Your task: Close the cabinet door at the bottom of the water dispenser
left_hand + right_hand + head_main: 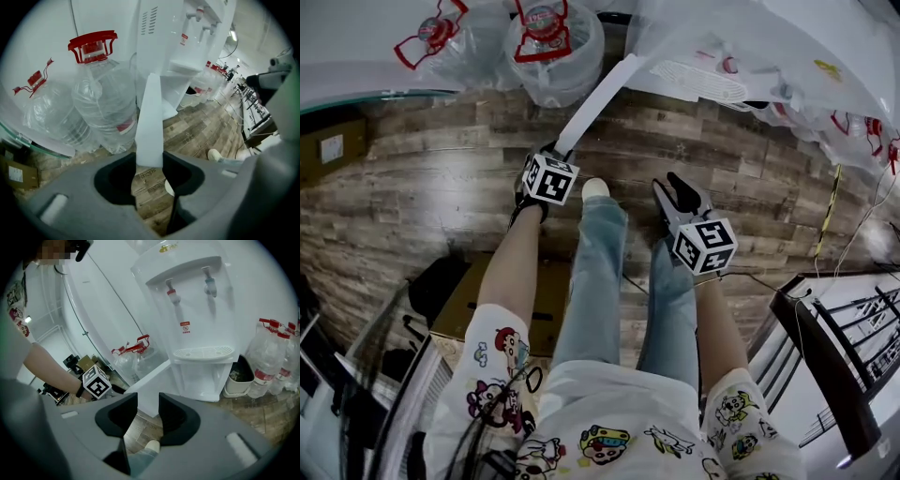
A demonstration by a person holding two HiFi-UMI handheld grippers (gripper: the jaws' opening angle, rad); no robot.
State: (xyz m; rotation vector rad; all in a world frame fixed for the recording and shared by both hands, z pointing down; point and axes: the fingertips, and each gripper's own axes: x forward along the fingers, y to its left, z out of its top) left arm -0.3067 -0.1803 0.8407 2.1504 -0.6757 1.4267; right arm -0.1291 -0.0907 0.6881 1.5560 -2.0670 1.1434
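The white water dispenser (197, 310) stands on a wood floor, and its bottom cabinet door (598, 98) swings out toward me, seen edge-on from the head view. My left gripper (549, 152) is at the door's free end. In the left gripper view the door's thin edge (150, 117) fills the gap between the jaws of the left gripper (149, 164), and the pads press on it. My right gripper (677, 190) hangs to the right of the door, apart from it. Its jaws stand open with nothing between them, as the right gripper view shows at the right gripper (147, 406).
Large clear water bottles (101, 103) with red caps stand left of the dispenser. Smaller bottles (272, 357) and a white bin (239, 378) stand on its right. My legs and one shoe (594, 188) are below the door. A cardboard box (328, 145) is far left and a black railing (825, 375) lower right.
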